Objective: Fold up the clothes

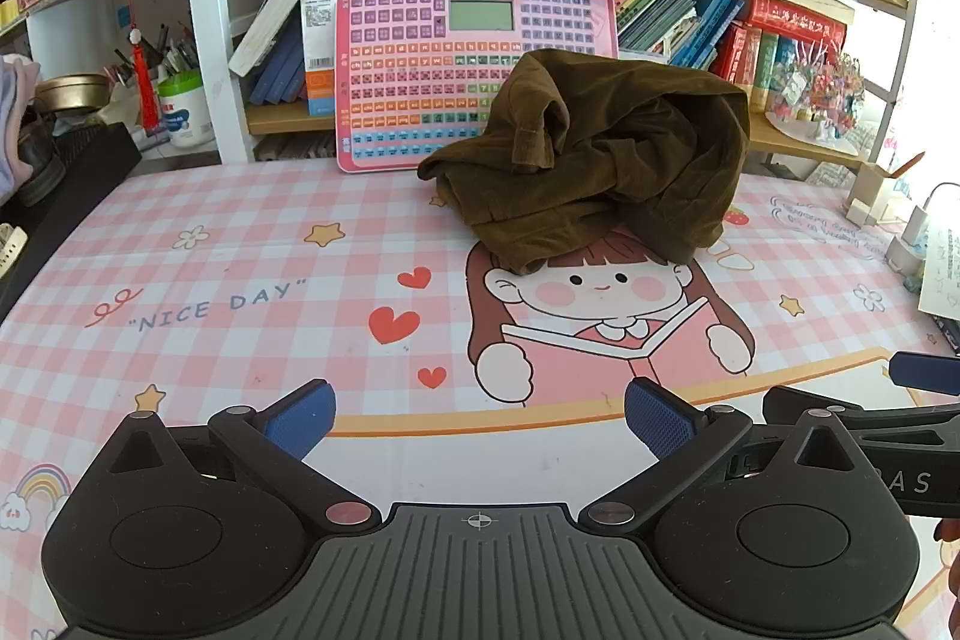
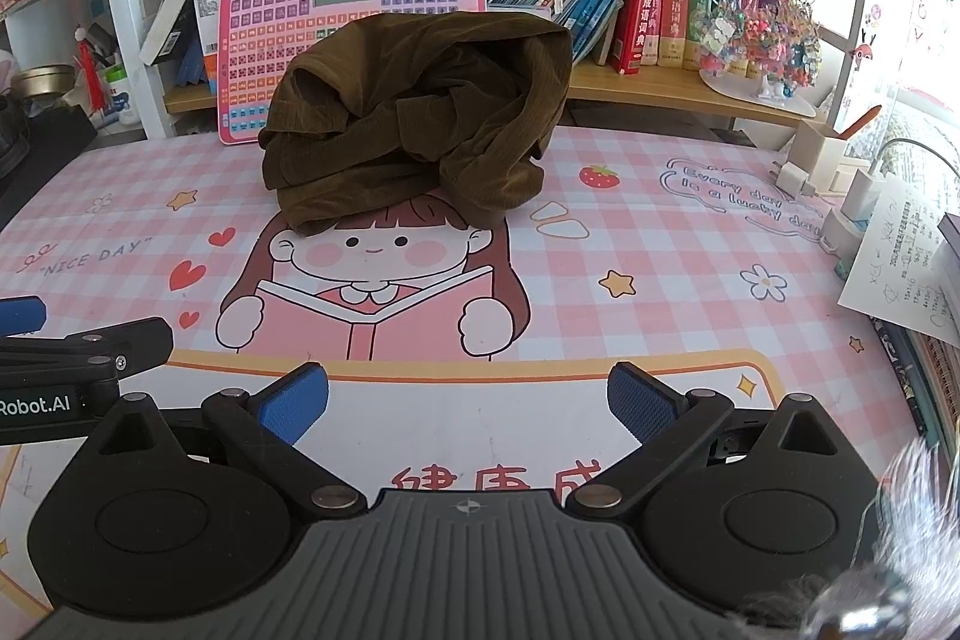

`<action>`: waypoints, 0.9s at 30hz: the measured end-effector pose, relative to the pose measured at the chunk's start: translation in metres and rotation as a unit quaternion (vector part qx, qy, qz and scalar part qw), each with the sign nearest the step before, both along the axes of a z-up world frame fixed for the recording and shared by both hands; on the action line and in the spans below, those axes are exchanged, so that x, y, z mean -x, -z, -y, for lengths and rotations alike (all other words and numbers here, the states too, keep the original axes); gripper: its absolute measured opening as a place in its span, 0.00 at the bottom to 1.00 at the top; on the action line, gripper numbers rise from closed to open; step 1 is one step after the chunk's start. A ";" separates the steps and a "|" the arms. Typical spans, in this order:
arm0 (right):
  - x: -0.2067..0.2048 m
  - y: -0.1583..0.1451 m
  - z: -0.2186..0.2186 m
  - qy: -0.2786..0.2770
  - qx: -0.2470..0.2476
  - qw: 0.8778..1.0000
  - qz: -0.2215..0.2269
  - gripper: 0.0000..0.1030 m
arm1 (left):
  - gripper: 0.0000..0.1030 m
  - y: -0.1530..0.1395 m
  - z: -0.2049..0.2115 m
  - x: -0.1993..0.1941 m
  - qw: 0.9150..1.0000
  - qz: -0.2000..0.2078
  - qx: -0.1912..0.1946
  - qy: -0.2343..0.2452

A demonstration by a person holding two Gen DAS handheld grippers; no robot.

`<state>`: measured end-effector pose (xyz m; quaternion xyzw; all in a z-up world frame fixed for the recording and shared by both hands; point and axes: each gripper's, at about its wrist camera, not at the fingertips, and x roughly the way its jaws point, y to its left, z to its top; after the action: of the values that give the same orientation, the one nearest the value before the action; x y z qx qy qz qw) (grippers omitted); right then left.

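Note:
A crumpled olive-brown garment lies in a heap at the back of the desk, on the pink checked mat, partly over the cartoon girl's hair. My left gripper is open near the front edge, well short of the garment, with nothing between its blue pads. My right gripper is open too, beside the left one, and holds nothing. Each gripper shows at the edge of the other's view, the right gripper's body and the left gripper's body.
A pink learning tablet leans on the bookshelf just behind the garment. Books fill the shelf. A bead tree ornament, chargers and papers crowd the right side. Dark objects sit at the left edge.

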<state>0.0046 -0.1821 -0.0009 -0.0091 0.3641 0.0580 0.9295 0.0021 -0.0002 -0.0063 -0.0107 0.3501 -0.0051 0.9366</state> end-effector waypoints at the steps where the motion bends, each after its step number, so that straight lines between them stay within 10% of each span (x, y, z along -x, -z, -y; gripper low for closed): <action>1: 0.000 0.000 0.000 0.000 0.000 1.000 0.000 0.98 | 1.00 0.000 0.000 0.000 1.000 0.000 0.000 0.000; 27: 0.000 0.002 -0.001 0.000 -0.004 1.000 -0.005 0.98 | 1.00 0.001 -0.002 0.001 1.000 -0.004 -0.001 0.000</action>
<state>0.0041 -0.1808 -0.0025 -0.0055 0.3685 0.0591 0.9277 0.0010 0.0018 -0.0078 -0.0101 0.3542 -0.0045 0.9351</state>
